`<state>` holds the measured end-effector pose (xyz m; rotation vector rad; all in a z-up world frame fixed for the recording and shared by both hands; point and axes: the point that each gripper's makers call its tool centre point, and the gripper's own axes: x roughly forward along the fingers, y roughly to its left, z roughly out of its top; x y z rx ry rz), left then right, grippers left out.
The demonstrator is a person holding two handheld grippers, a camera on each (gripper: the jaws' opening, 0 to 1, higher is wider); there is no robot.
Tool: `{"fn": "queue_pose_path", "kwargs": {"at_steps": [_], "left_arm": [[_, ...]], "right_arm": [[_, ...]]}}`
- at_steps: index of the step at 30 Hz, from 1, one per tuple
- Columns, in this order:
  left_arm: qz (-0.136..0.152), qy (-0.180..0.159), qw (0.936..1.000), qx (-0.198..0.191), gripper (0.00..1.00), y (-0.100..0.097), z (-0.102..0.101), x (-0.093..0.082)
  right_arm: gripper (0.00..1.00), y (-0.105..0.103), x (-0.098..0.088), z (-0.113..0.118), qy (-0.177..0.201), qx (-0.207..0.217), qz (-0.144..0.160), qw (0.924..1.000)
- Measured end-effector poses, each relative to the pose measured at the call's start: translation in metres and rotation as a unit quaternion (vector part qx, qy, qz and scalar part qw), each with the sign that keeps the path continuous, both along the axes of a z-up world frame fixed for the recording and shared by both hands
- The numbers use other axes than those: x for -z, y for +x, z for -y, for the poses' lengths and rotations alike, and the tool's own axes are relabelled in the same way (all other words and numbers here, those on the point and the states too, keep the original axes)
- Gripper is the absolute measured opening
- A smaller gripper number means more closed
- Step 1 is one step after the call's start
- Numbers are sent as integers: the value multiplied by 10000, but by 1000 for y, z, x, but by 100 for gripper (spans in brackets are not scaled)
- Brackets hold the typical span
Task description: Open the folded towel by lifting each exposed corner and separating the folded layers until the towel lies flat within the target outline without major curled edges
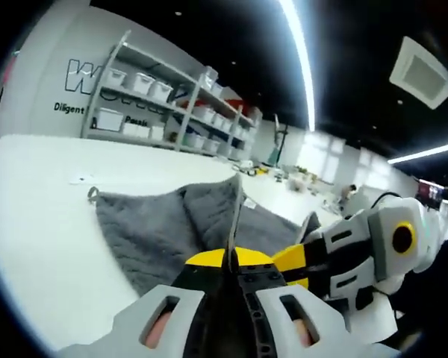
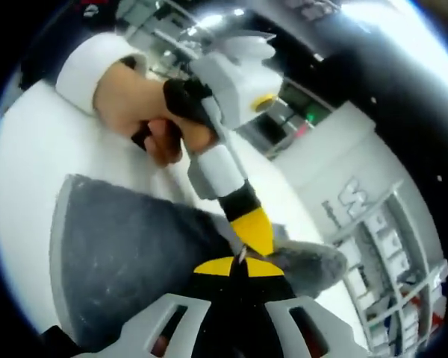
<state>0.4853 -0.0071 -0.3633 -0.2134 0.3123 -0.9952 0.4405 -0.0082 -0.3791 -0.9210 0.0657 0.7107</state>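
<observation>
Both grippers pinch the towel (image 1: 157, 224) (grey) — shelves (image 1: 172, 104) behind.

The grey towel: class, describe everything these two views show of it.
The grey towel looks like soft, fuzzy terry cloth with a hemmed border and a small hanging loop at one corner. It lies on the white table, still partly folded, one layer pulled up into a ridge. The left gripper and right gripper, yellow-tipped jaws closed, both pinch that raised fold.

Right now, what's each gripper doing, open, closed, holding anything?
Left gripper: closed, pinching a raised fold of the grey towel.
Right gripper: closed on the towel too, tip to tip with the left.
</observation>
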Motion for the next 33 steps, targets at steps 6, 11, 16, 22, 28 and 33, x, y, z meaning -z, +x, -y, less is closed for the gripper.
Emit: {"fn": "queue_pose_path", "kwargs": {"at_steps": [6,11,16,22,28,33], "left_arm": [[71,-137,9999,-51,2,-3,-2,-7],[235,-250,9991,-233,2,-1,-11,-17],[197,-368,9986,-315,2,1,-18,-19],[188,-424,9982,-390,2,4,-22,-21],[279,-347,9984,-334,2,2,-21,-22],[152,-477,9982,-327,2,4,-25,-24]], "right_arm": [[1,-8,-6,-6,515,-252,-371,9977],[3,-10,-23,-1,812,-273,-193,9961],[7,-10,-33,15,986,-151,-92,9950],[11,-8,-40,33,1238,-30,-114,9922],[21,-9,-45,45,1687,-44,-372,9849],[21,-7,-49,57,2088,47,-555,9764]]}}
